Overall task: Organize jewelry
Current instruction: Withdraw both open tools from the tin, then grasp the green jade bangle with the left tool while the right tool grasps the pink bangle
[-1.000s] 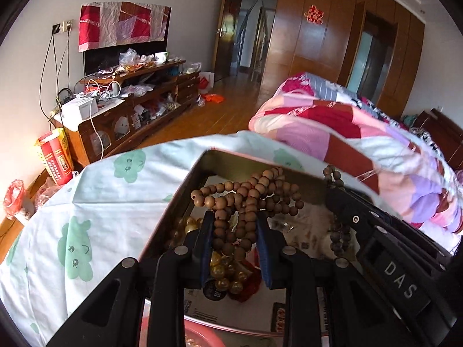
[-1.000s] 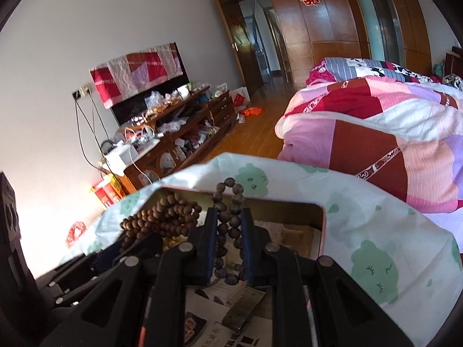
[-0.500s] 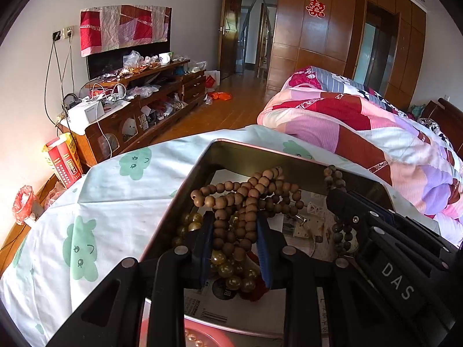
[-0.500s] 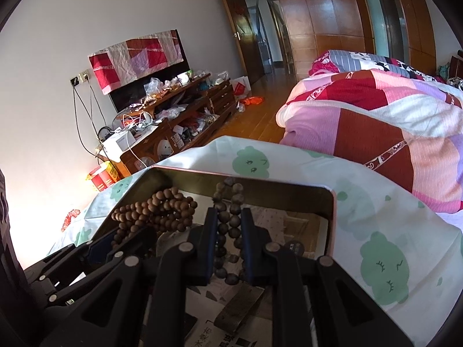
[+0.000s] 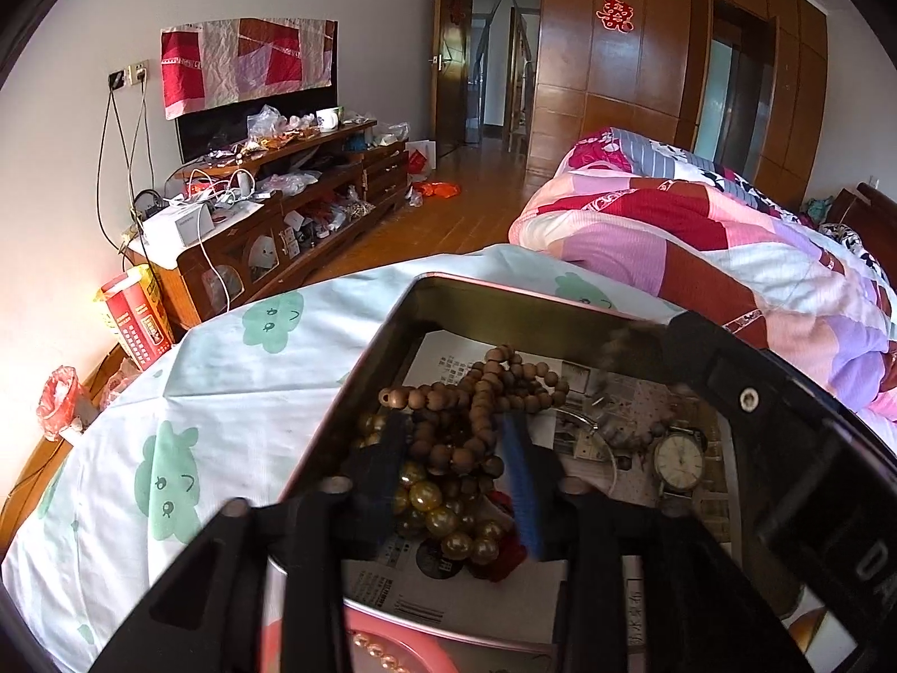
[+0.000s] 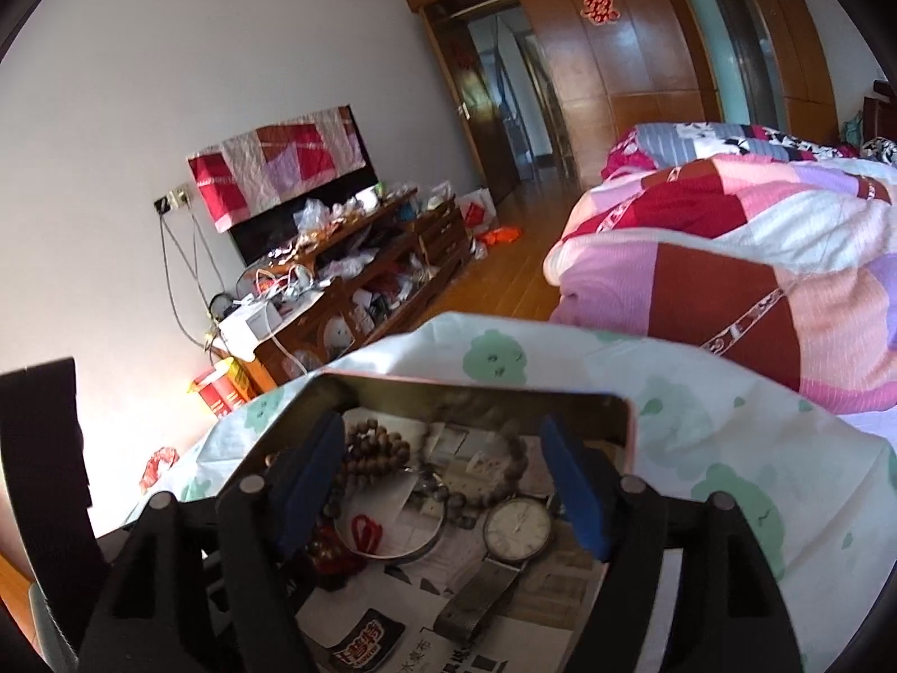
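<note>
A pink-rimmed metal tin point(image 5: 359, 376) lined with newspaper sits on the cloth-covered table. My left gripper point(image 5: 457, 437) is low in the tin, its jaws around a bunch of brown wooden beads point(image 5: 476, 398) that lies over amber beads point(image 5: 443, 516). My right gripper point(image 6: 443, 482) is open above the tin point(image 6: 471, 384). Below it lie a dark bead bracelet point(image 6: 493, 493), a wristwatch point(image 6: 518, 527), a silver bangle point(image 6: 415, 552) and the brown beads point(image 6: 373, 448). The watch also shows in the left wrist view point(image 5: 678, 460).
The table wears a white cloth with green figures point(image 5: 168, 409). A pink dish point(image 5: 392, 656) lies at the near edge by the tin. A bed with a patchwork quilt point(image 5: 701, 247) stands right, a cluttered TV cabinet point(image 5: 269, 207) left.
Both grippers have sunk into the tin. My right gripper opened and let the dark bead bracelet drop beside the watch. My left gripper's jaws have spread a little around the brown beads.
</note>
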A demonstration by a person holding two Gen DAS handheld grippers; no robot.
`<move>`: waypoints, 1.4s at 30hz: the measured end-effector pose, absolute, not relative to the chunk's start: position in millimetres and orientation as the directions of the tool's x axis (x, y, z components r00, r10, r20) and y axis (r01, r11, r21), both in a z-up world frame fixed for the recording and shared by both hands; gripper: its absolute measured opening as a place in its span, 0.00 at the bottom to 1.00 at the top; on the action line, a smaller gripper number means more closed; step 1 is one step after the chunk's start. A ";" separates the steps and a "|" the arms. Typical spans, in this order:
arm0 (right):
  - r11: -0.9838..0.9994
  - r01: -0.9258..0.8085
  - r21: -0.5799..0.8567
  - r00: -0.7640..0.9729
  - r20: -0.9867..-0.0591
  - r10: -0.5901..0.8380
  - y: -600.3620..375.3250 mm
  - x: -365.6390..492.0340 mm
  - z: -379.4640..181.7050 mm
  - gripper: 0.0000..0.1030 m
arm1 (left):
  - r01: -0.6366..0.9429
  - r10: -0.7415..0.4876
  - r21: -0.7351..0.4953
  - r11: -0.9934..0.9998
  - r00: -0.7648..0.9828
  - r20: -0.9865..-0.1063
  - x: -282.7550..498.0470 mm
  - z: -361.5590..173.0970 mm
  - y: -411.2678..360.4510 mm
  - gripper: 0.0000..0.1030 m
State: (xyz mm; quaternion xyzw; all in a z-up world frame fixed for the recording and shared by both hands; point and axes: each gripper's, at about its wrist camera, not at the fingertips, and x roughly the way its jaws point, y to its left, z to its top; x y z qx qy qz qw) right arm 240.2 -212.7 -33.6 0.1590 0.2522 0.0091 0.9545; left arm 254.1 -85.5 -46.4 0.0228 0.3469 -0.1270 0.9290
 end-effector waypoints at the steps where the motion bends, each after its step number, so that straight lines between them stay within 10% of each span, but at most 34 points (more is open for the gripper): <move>1: 0.950 0.071 0.305 0.875 -0.477 0.088 -213.5 239.8 -33.1 0.73 | 0.254 -0.226 -0.051 0.966 0.731 -0.643 252.6 -45.1 -85.5 0.57; 5: 0.946 0.100 0.309 0.885 -0.462 0.057 -218.2 237.3 -30.5 0.75 | 0.233 -0.216 -0.050 0.971 0.776 -0.592 244.9 -36.5 -81.9 0.71; 42: 0.960 0.136 0.246 0.927 -0.373 -0.036 -195.4 145.1 -19.1 0.92 | 0.095 -0.058 0.033 0.995 0.809 -0.584 156.5 -33.7 -35.3 0.71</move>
